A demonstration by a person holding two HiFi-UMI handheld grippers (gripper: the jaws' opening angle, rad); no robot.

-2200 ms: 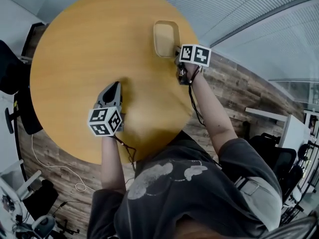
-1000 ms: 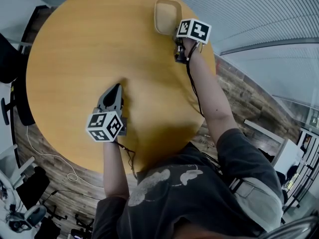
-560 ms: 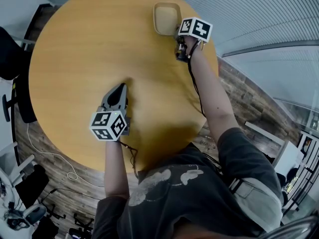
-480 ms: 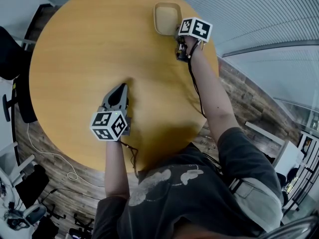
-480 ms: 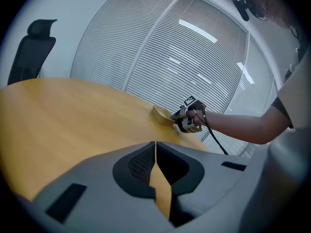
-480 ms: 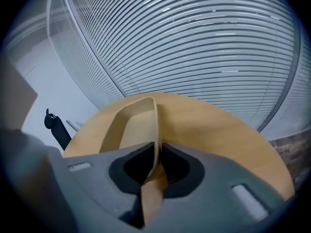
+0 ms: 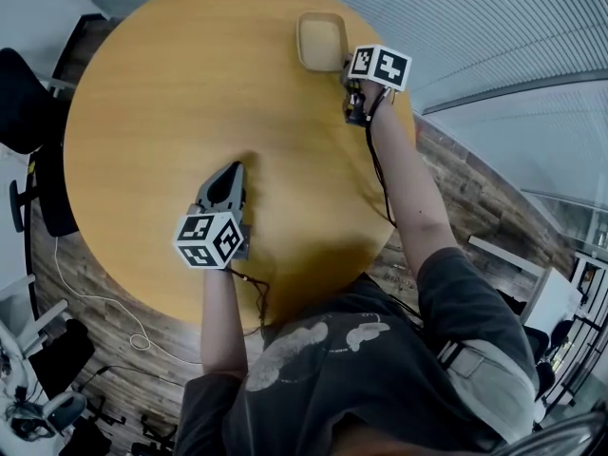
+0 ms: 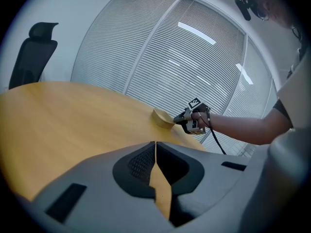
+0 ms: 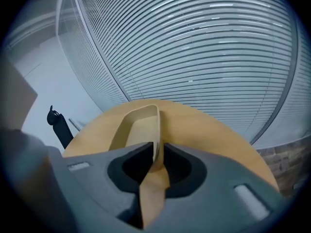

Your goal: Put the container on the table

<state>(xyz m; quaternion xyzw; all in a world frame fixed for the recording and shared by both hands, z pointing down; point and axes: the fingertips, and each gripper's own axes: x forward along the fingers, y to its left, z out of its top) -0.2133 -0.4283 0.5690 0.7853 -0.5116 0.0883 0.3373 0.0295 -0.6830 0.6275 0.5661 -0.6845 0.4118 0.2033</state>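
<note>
A tan, rounded-rectangular container [image 7: 322, 42] is at the far right part of the round wooden table [image 7: 152, 93]. My right gripper [image 7: 347, 66] is shut on its near rim. In the right gripper view the thin container wall [image 9: 156, 130] stands pinched between the jaws of that gripper [image 9: 156, 154]. Whether its base touches the table I cannot tell. My left gripper [image 7: 231, 171] hovers low over the table's middle, shut with nothing in it. The left gripper view shows its own jaws [image 8: 155, 145] pressed together, and far off the container [image 8: 162, 118] with the right gripper [image 8: 179, 119].
A black office chair [image 7: 24, 112] stands at the table's left edge, also seen as the chair [image 8: 34, 52]. Glass walls with blinds [image 9: 194, 42] run behind the table. Cables [image 7: 85, 302] lie on the wood-plank floor near the person's legs.
The right gripper has carried the container a little farther toward the table's far edge. The left gripper has stayed shut near the same spot.
</note>
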